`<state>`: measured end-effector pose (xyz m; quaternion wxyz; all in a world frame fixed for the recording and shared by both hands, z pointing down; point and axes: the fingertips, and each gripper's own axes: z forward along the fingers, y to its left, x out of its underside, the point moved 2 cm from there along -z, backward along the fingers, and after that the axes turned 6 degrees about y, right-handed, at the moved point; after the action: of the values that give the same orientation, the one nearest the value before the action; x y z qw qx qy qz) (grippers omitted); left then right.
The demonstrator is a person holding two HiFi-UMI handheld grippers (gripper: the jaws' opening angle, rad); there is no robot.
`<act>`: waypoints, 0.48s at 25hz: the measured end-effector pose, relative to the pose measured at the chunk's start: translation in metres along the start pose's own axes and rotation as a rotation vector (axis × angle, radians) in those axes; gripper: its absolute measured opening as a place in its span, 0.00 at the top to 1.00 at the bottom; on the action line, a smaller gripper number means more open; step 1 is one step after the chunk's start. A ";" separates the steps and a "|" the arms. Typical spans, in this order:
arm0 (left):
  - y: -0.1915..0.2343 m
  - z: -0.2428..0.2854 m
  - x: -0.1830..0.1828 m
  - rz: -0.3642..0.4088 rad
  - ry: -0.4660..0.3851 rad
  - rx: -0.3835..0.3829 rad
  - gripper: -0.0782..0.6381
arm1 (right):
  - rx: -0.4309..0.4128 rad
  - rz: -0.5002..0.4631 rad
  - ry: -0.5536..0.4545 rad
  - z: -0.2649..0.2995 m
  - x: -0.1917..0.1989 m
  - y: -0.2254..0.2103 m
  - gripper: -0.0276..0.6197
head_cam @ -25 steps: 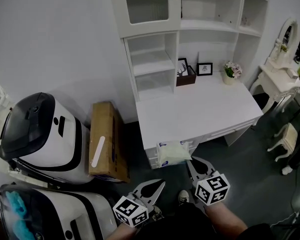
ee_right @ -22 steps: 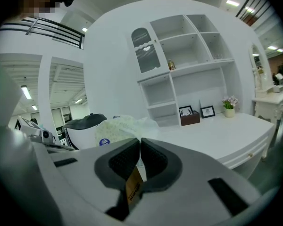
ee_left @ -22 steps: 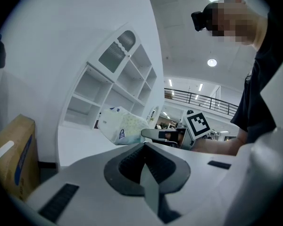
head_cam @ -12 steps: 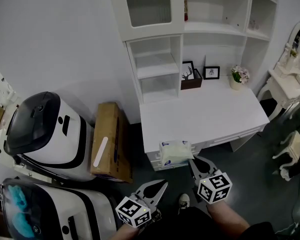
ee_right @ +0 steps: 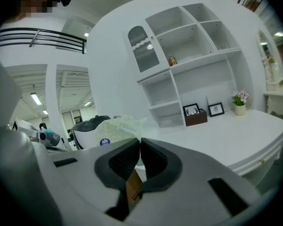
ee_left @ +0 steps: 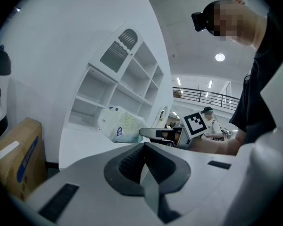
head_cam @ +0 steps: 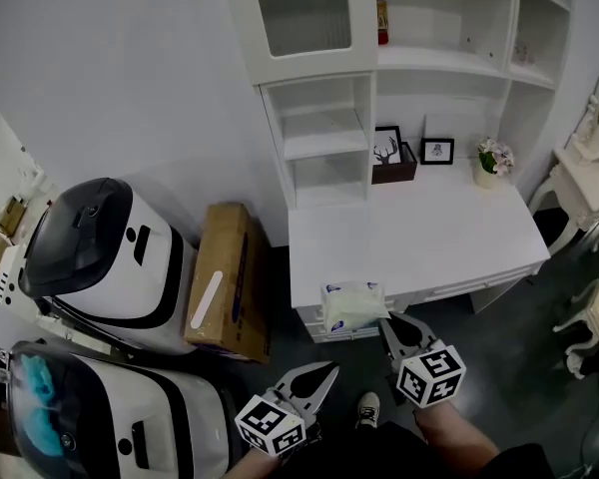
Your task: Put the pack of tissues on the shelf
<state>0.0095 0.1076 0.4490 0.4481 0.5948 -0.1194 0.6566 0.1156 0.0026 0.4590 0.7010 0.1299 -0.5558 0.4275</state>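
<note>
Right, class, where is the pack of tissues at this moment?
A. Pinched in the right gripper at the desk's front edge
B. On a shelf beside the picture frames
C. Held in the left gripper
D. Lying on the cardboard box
A: the right gripper is shut on the edge of the pack of tissues, at the front edge of the desk; the left gripper has its jaws together with nothing in them.
</note>
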 end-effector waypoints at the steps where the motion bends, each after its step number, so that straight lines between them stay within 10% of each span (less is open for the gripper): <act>1: -0.001 0.003 0.000 0.001 0.001 -0.003 0.89 | -0.004 0.000 0.001 0.000 0.000 -0.003 0.94; 12: -0.019 0.043 -0.001 0.003 0.009 -0.041 0.89 | -0.058 0.009 0.018 -0.004 -0.001 -0.037 0.94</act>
<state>0.0519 0.0880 0.4521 0.4598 0.5822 -0.1318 0.6574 0.1458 -0.0177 0.4676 0.7076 0.1033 -0.5623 0.4153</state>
